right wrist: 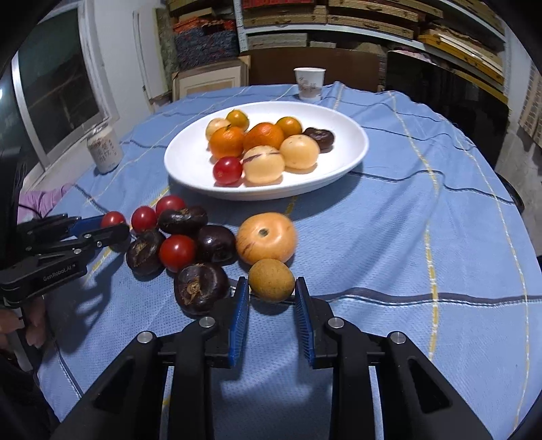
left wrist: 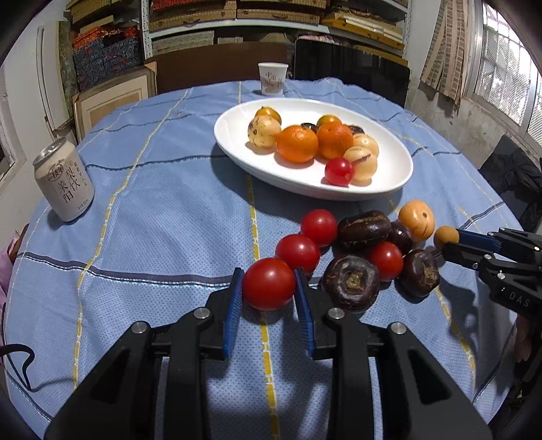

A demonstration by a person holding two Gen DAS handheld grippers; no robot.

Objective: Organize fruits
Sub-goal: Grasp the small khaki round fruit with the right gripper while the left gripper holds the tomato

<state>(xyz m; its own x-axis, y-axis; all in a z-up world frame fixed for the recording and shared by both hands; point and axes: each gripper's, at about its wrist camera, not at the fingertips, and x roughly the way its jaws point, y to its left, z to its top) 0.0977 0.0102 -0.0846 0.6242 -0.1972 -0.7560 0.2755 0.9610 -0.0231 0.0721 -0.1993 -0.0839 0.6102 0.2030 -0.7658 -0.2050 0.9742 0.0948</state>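
The left hand-held gripper (left wrist: 268, 284) has its blue pads pressed against both sides of a cherry tomato (left wrist: 268, 283), grasping it just above the blue checked cloth of the desk (left wrist: 152, 210). The right hand-held gripper (right wrist: 272, 286) brackets a small brown longan (right wrist: 271, 279) with its jaws spread a little wider than the fruit; I cannot tell whether the pads touch it. Just beyond both lies the loose cluster: two more cherry tomatoes (left wrist: 297, 253) in a row, a fourth tomato (left wrist: 386, 260) wedged among four dark water chestnuts (left wrist: 350, 282), and a pale orange round fruit (right wrist: 266, 242) at the cluster's right edge, near the longan. Farther back the white oval plate (left wrist: 389, 182) rests on the cloth, holding mandarins (left wrist: 297, 143), pale yellow fruits (left wrist: 360, 162), one cherry tomato (left wrist: 339, 171) at its near edge and at least one dark chestnut behind. A drinks can (left wrist: 64, 179) stands upright near the desk's left edge. A paper cup (left wrist: 272, 78) sits at the far edge, with stacked shelves (left wrist: 277, 13) behind it.
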